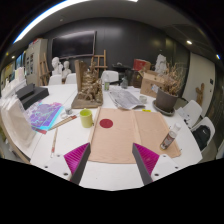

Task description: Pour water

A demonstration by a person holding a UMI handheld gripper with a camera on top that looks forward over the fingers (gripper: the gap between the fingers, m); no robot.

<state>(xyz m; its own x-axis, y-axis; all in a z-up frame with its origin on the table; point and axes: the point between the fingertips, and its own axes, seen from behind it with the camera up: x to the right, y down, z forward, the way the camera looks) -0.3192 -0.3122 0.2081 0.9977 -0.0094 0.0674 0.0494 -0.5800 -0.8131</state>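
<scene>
The gripper (111, 160) hovers above a white table (110, 176), its fingers wide apart and holding nothing. Beyond them lies a brown mat (130, 132) with a red disc (106, 124) on it. A green cup (87, 118) stands just beside the mat's far left corner, and a small bottle (170, 137) stands at its right edge.

No text, label, brand, number or sign could be read anywhere. The bottle (170, 136) beyond the right finger carried a band that looked like a label, but its print was too small to make out. The colourful sheet (44, 116) on the table (110, 170) showed patterns only, with no letters that could be told.
</scene>
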